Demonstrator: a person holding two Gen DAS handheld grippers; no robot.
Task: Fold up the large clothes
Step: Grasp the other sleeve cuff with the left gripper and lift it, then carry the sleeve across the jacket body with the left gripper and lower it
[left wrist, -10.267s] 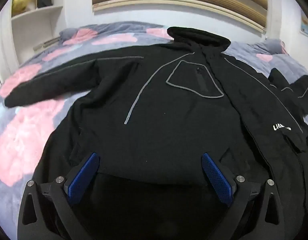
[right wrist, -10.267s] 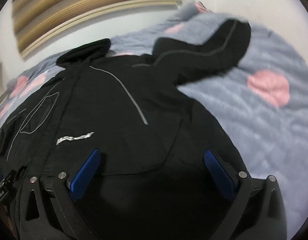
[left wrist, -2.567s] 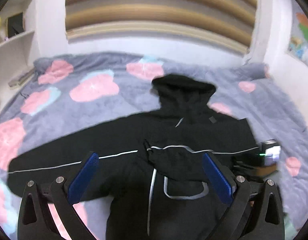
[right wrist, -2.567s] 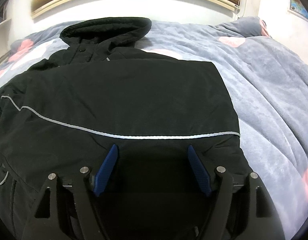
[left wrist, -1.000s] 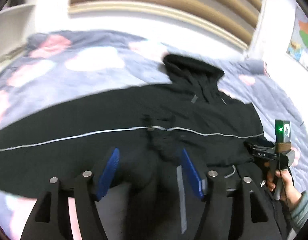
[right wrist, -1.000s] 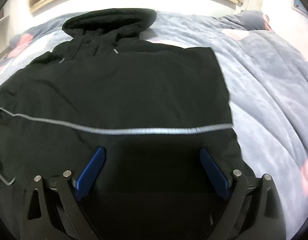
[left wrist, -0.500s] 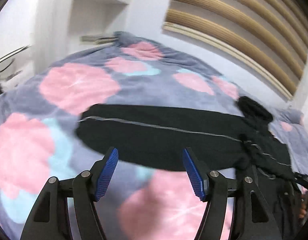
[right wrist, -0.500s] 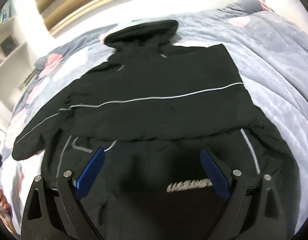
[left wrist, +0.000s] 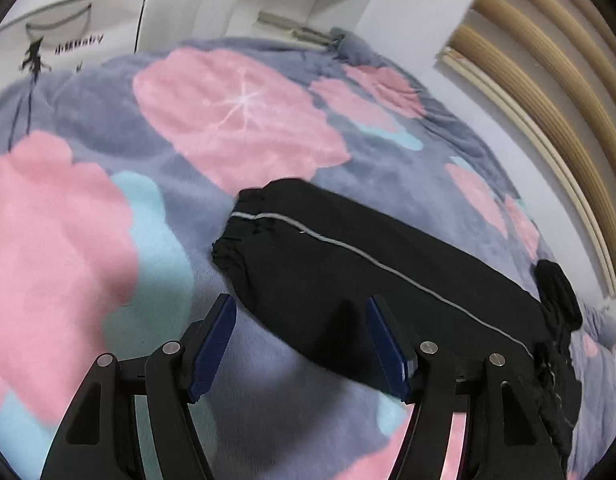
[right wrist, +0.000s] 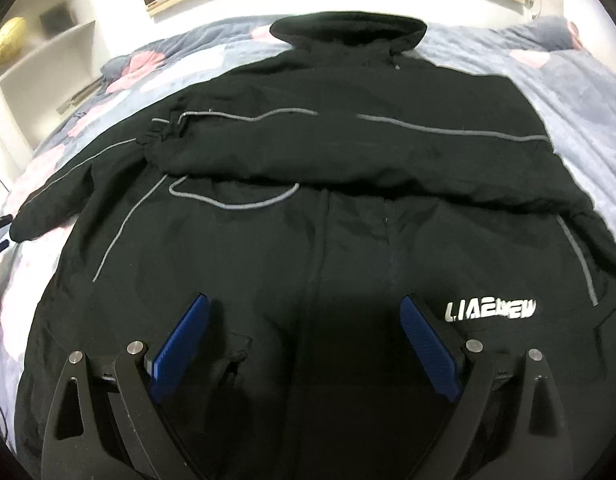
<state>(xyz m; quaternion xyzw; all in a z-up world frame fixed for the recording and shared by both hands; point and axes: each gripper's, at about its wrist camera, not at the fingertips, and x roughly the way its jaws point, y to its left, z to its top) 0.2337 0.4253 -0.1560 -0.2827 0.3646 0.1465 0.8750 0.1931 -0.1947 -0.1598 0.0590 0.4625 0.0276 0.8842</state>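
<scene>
Gaping empty, both tongs, left (left wrist: 301, 316) and right (right wrist: 303, 316), hide the black jacket's (right wrist: 308, 160) hem.

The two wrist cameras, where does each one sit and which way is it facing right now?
Left wrist: rides the left tool, facing the outstretched sleeve on the floral blanket; both blue pads show.
Right wrist: rides the right tool above the jacket hem, facing the hood; both pads show.
Shared: the jacket's outstretched sleeve.

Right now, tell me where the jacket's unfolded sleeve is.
In the left wrist view, the sleeve lies flat on the blanket, just ahead of the open left tool.
</scene>
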